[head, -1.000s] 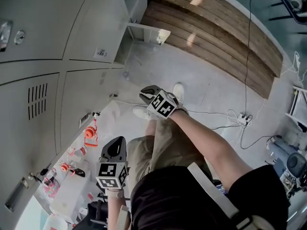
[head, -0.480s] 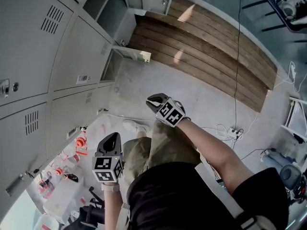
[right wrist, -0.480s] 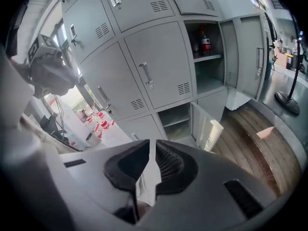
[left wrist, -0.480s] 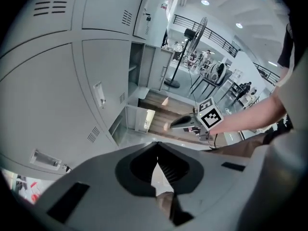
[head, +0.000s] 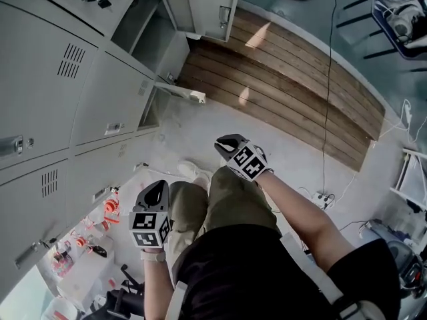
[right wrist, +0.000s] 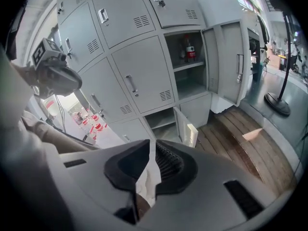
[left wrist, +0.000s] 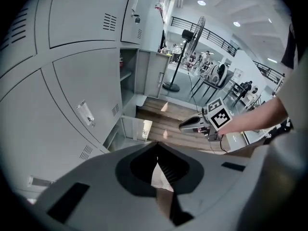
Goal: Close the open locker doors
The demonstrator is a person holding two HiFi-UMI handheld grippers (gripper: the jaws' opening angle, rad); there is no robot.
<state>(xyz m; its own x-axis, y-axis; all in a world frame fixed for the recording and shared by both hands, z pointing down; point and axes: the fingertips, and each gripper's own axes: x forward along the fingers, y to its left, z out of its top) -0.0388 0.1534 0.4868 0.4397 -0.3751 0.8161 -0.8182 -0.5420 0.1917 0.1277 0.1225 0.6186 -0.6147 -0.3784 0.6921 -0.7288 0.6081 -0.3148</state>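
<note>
Two locker doors (right wrist: pixel 235 61) ajar, red-labelled bottle (right wrist: pixel 191 49) inside — print unreadable.

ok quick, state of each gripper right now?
Left gripper: closed, nothing between the jaws.
Right gripper: closed, nothing between the jaws.

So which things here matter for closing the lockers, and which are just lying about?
Job: lower open locker door; upper open locker door; left hand-held gripper; right hand-held gripper.
Lying about: wooden platform; power strip; orange items; bottle on locker shelf.
</note>
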